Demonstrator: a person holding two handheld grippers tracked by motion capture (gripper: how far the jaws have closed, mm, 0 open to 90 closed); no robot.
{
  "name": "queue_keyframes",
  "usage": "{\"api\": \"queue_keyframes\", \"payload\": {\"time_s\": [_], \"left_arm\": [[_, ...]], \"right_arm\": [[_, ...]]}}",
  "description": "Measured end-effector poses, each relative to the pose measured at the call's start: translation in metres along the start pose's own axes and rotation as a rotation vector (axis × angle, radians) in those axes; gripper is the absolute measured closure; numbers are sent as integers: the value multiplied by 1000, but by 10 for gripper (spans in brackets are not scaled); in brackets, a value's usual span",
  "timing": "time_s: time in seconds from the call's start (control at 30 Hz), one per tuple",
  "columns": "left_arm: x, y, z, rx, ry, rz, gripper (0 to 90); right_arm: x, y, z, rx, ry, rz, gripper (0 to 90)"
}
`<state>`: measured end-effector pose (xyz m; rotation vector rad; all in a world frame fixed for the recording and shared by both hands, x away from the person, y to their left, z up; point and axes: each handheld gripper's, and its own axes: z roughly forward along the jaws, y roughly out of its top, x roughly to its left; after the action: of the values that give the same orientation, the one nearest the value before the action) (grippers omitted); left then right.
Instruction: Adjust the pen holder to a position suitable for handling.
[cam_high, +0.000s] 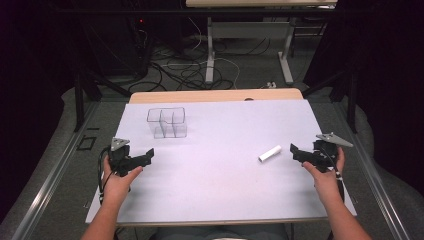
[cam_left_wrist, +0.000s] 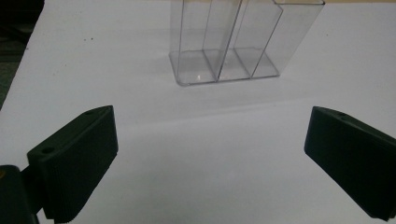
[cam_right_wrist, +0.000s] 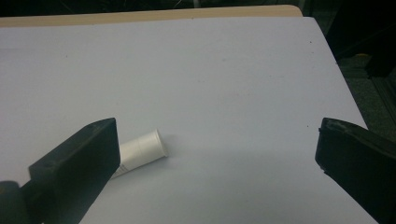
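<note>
Both grippers gape empty; the white tube (cam_high: 270, 153) lies at nine o'clock from the nearer right gripper (cam_high: 296, 151), long axis pointing toward its fingers.

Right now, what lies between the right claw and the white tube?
Nothing: in the high view a short stretch of bare white table separates the right claw, open, from the white tube lying on its side.

The left gripper (cam_high: 148, 155) is resting low at the table's left side, jaws standing wide apart. The right gripper (cam_high: 294, 151) is sitting at the right side, jaws spread wide too. Both forearms are reaching in from below.
</note>
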<state>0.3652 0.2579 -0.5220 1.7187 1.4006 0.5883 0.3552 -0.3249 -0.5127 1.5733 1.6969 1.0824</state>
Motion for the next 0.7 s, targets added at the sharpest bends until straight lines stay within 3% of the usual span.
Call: {"api": "queue_keyframes", "payload": {"time_s": [0.33,0.47,0.7], "left_arm": [[-4,22,0,-42,-11,-25,71],[-7,33,1,-51,-3,-31,165],[-9,67,8,-55,21,-10,210]], "right_arm": [[5,-4,4,28,23,-12,0],[7,-4,7,42,33,-26,4],[11,-4,4,32,28,-42,15]]}}
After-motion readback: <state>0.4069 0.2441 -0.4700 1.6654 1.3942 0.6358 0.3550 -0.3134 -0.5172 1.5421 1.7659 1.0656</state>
